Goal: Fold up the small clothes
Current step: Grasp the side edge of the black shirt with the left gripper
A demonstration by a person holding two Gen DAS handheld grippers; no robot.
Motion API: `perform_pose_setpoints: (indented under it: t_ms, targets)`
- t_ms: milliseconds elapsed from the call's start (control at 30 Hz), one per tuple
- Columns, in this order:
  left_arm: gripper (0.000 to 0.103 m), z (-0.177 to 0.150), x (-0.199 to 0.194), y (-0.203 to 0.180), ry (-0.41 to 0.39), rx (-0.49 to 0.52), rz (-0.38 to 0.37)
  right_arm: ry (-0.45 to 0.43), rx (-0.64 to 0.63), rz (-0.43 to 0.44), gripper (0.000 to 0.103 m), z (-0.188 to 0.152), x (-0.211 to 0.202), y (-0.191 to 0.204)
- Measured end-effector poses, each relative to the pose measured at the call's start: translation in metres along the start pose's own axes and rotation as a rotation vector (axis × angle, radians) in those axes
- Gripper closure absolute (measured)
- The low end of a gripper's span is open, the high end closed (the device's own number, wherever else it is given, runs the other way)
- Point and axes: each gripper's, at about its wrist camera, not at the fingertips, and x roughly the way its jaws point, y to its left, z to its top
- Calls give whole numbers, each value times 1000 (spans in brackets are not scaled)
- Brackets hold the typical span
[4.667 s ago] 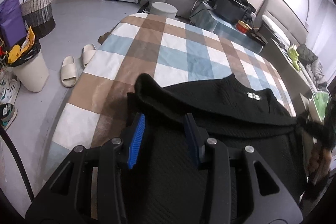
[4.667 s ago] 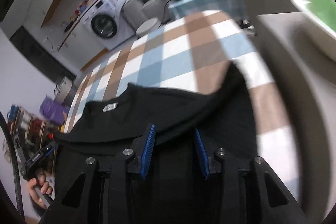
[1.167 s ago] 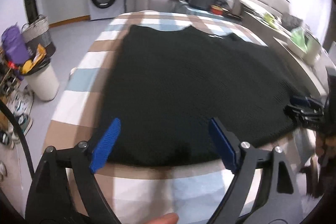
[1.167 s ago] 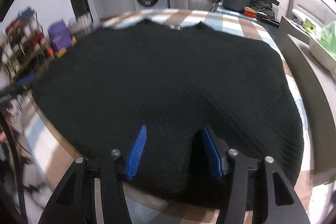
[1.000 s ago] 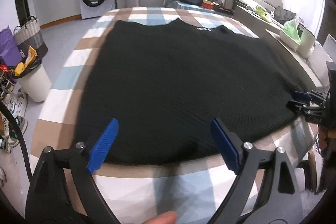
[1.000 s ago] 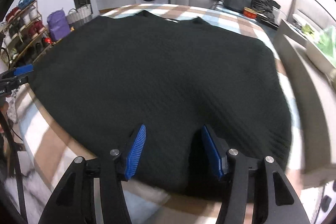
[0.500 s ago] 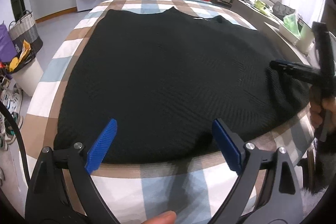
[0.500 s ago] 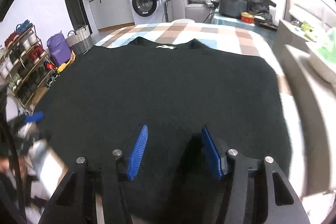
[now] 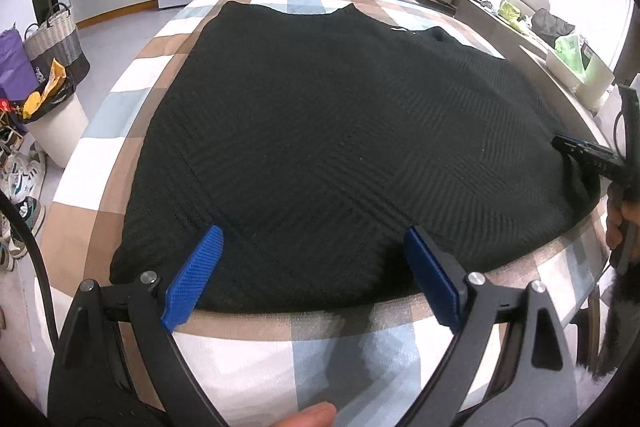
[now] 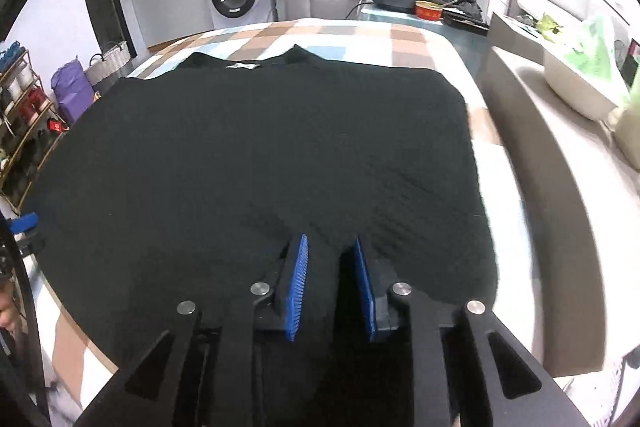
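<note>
Lying flat on the checked tablecloth (image 9: 120, 99), the black sweater (image 9: 340, 147) shows a ribbed knit with diagonal bands, its collar and white label (image 10: 243, 66) at the far side. The left gripper (image 9: 312, 247) stands wide open over the near hem, blue ridged pads empty. The right gripper (image 10: 330, 259) has just been closing and now pinches a raised fold of sweater.
</note>
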Motion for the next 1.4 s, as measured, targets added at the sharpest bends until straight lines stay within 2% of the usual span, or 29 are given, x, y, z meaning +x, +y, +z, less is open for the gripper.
perform_pose_setpoints:
  t_ms: [100,200,267,300,333,400,467,567,700,767,933,1033,1067,1133,1167,1200,1300,1400]
  targets:
    - [12,-4,-10,10,-13,-35,10,18,10,-28,78,-3,-6,0]
    - [12,-10,-21,22,-12,-79,36,15,21,-18,75,-10,-19,6]
    - [12,-13,-31,33,-13,-131,44,-1,20,19,67,-19,-30,11]
    - [13,-15,-36,39,-10,-162,44,-8,21,36,56,-23,-34,12]
    - [14,-17,-39,44,-10,-187,43,-16,22,53,51,-26,-38,14]
    - [20,-19,-47,55,-17,-249,39,-29,34,92,50,-34,-47,19]
    - [21,-21,-50,62,0,-299,13,-26,46,145,50,-39,-51,21]
    - [22,-25,-52,66,9,-345,-50,-26,55,155,50,-41,-52,24]
    - [23,-24,-40,70,-2,-404,-64,-28,79,184,50,-41,-51,23]
    - [24,-24,-32,74,-25,-440,-47,-31,81,191,50,-42,-50,25]
    - [25,-23,-24,73,-104,-453,-6,-29,69,197,50,-42,-47,30]
    - [28,-18,-19,73,-137,-486,16,-27,68,204,50,-42,-46,32]
    - [33,-16,-16,75,-147,-499,13,-25,64,206,50,-42,-46,33]
    - [49,-11,-10,75,-158,-512,19,-28,54,207,50,-42,-47,35]
    - [64,-9,-7,77,-154,-515,24,-28,49,202,50,-42,-47,36]
    - [74,-8,-4,78,-149,-518,26,-30,48,200,50,-41,-48,35]
    - [80,-6,0,79,-173,-521,10,-33,50,197,50,-40,-48,33]
    - [82,0,-4,74,-206,-488,8,-34,59,195,50,-40,-47,30]
